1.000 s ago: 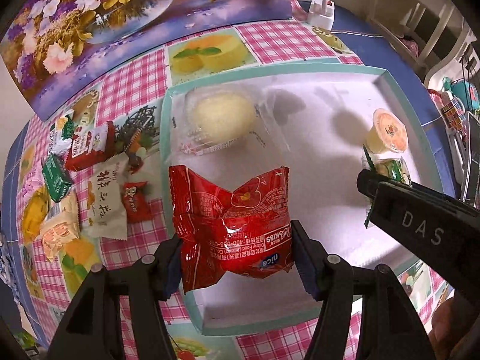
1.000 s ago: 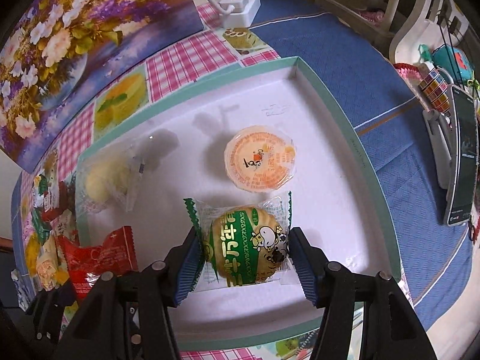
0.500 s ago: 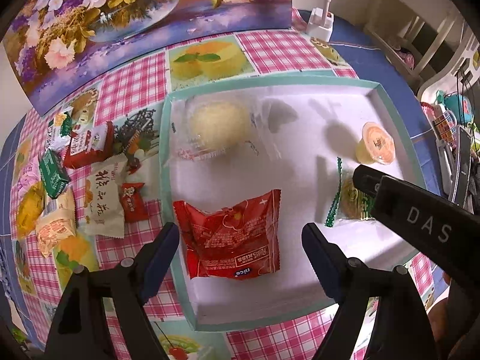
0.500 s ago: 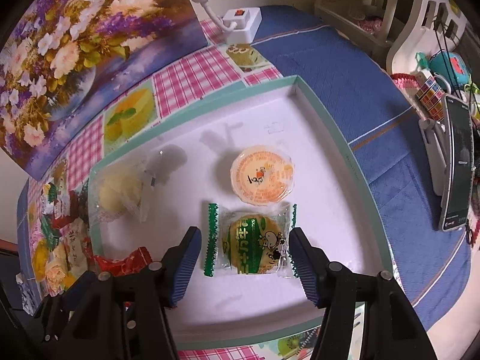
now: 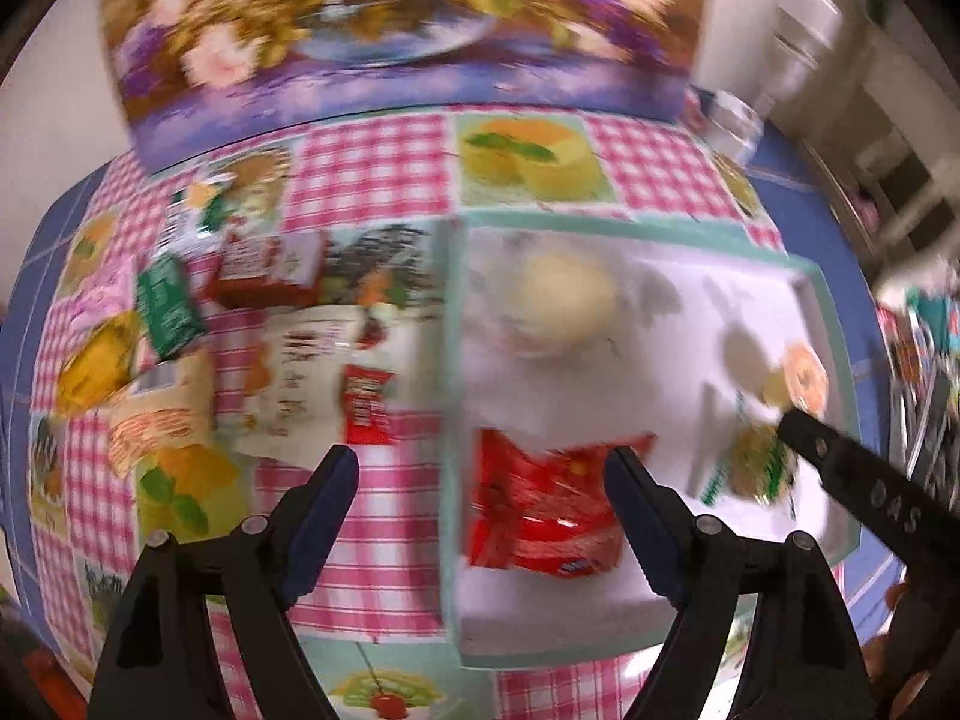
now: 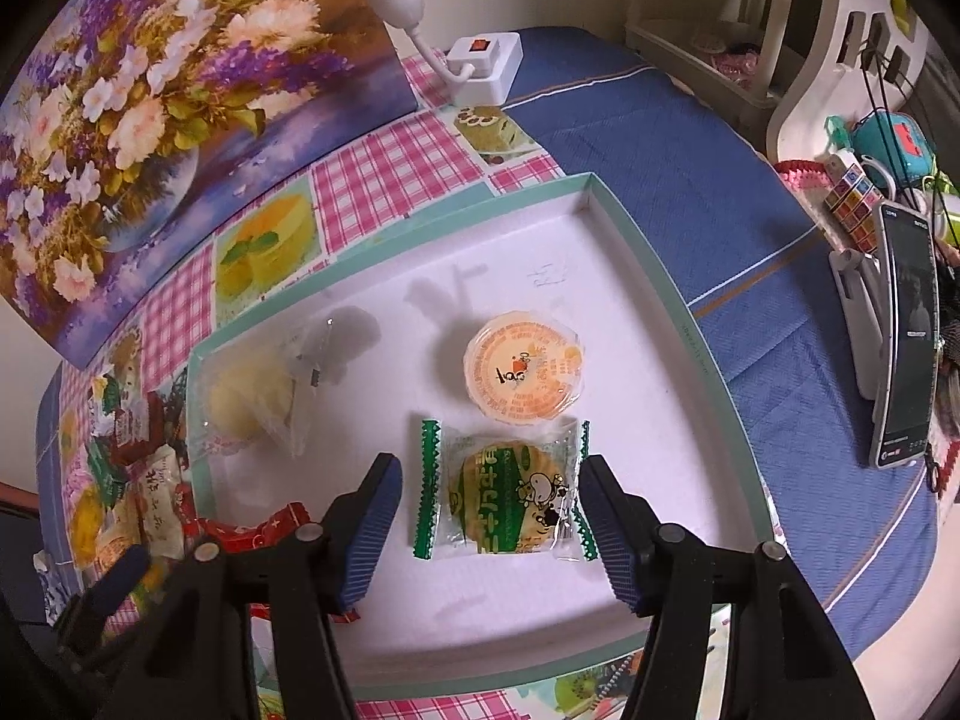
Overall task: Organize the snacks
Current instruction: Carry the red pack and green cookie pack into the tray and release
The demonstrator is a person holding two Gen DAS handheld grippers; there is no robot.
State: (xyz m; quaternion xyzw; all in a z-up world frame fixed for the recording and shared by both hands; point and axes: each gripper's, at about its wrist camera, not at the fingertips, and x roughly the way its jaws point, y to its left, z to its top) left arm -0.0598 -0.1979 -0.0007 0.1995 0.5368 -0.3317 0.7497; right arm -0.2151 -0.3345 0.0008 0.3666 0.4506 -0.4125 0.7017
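A white tray with a teal rim point(image 6: 654, 252) holds a green-wrapped cookie point(image 6: 510, 495), an orange jelly cup point(image 6: 525, 366), a clear-wrapped yellow cake point(image 6: 252, 396) and a red packet point(image 5: 540, 504). My right gripper point(image 6: 486, 516) is open and empty just above the green cookie. My left gripper point(image 5: 480, 498) is open and empty, straddling the tray's left rim point(image 5: 450, 420) with the red packet by its right finger. The left wrist view is blurred. Loose snacks point(image 5: 180, 360) lie on the checked cloth left of the tray.
A flower picture point(image 6: 150, 90) stands at the back. A white power strip point(image 6: 486, 66) sits behind the tray. A phone on a stand point(image 6: 906, 336) and a puzzle cube point(image 6: 852, 198) are at the right on the blue cloth.
Both grippers opened and let go: the red packet and green cookie now lie in the tray. Both grippers pulled back, and the left one swung left towards the loose snacks.
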